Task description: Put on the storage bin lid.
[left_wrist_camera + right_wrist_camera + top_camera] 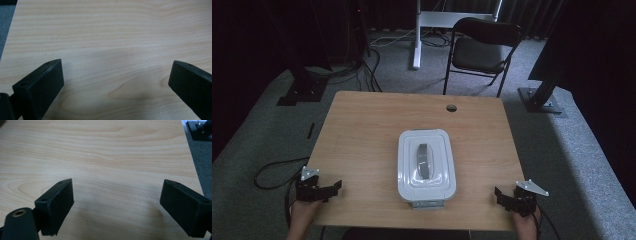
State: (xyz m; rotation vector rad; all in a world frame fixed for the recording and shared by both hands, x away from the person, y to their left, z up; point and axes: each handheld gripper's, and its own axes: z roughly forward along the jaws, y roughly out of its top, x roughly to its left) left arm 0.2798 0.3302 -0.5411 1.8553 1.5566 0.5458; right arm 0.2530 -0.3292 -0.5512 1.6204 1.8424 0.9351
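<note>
A white lidded container [426,167] with a grey handle [424,160] on its lid sits near the middle front of the wooden table [362,130]. My left gripper [324,188] rests over the table's front left corner, jaws wide apart with bare wood between them [117,75]. At the front right corner my right gripper [507,197] is also open, and nothing lies between its jaws [117,195]. Both grippers are well clear of the container, one on each side.
A round cable hole [451,108] is near the table's far edge. A black folding chair [482,50] and a white stand leg [417,35] are behind the table. Black frame bases [542,97] and cables [277,170] lie on the grey carpet.
</note>
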